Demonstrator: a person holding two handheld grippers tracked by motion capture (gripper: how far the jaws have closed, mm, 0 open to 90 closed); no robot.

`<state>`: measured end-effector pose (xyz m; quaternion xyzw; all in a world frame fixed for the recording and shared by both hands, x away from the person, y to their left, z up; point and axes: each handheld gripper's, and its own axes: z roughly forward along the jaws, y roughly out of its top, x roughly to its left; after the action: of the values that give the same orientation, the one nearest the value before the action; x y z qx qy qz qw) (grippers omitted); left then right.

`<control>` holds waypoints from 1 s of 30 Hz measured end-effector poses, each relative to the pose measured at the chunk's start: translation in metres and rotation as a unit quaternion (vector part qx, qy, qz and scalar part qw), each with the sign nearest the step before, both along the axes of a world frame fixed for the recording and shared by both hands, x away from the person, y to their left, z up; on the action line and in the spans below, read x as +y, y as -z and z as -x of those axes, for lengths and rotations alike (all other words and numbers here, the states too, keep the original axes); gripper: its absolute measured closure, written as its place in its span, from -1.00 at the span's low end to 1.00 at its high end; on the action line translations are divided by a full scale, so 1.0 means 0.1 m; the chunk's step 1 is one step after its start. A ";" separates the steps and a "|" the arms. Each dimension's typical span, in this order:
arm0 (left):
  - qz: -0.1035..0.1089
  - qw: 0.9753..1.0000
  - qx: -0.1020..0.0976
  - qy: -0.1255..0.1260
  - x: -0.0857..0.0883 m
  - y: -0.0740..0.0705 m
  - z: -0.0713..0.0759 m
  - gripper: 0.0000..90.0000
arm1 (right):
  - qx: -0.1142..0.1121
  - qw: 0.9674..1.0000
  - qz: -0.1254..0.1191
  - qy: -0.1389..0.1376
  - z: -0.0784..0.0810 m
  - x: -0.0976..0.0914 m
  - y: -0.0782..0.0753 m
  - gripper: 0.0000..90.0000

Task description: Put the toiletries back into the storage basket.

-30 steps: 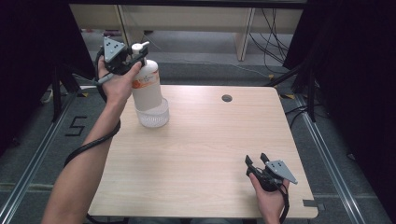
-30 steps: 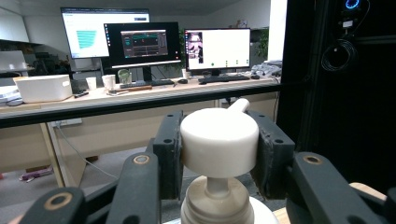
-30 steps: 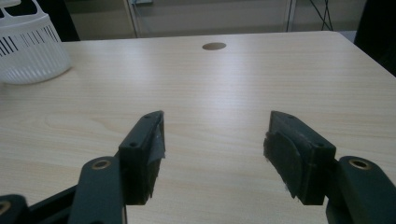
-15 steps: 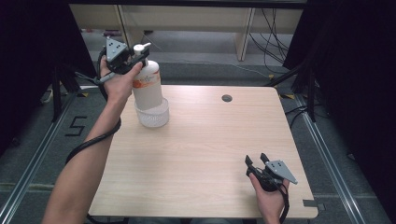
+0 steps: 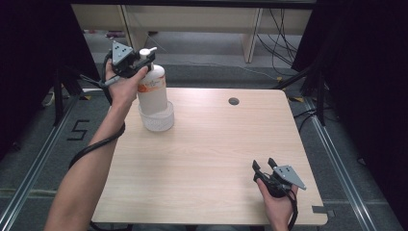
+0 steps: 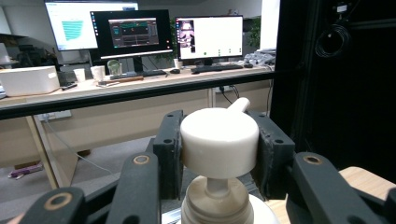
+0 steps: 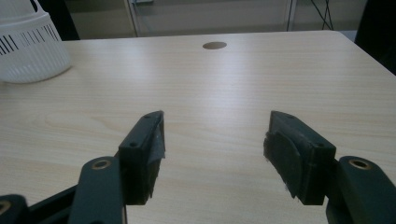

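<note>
A white pump bottle [image 5: 153,89] with an orange label stands upright in a small white slotted basket [image 5: 156,122] at the table's far left. My left gripper [image 5: 144,60] is shut on the bottle's round white pump head [image 6: 219,140], one black jaw on each side of it and the spout pointing away. A hand holds this gripper from the left. Near the front right corner my right gripper [image 5: 263,166] rests low over the wood, open, with nothing between its fingers [image 7: 144,154]. In the right gripper view the basket [image 7: 28,51] sits at the far left.
The light wooden table [image 5: 211,144] has a round cable hole [image 5: 234,101] near its far edge. Dark frame posts and curtains flank the table. Behind it stands a desk with monitors [image 6: 135,32].
</note>
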<state>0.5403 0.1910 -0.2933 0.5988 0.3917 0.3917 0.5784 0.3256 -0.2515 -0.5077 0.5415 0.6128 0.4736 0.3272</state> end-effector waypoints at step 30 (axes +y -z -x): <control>-0.005 1.000 0.007 0.013 -0.03 0.11 -0.04 0.31 | -0.002 1.000 0.007 -0.001 -0.01 -0.01 0.01 -0.15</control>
<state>0.5440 0.1885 -0.3043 0.6096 0.3864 0.3818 0.5773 0.3262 -0.2523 -0.5083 0.5374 0.6163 0.4704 0.3316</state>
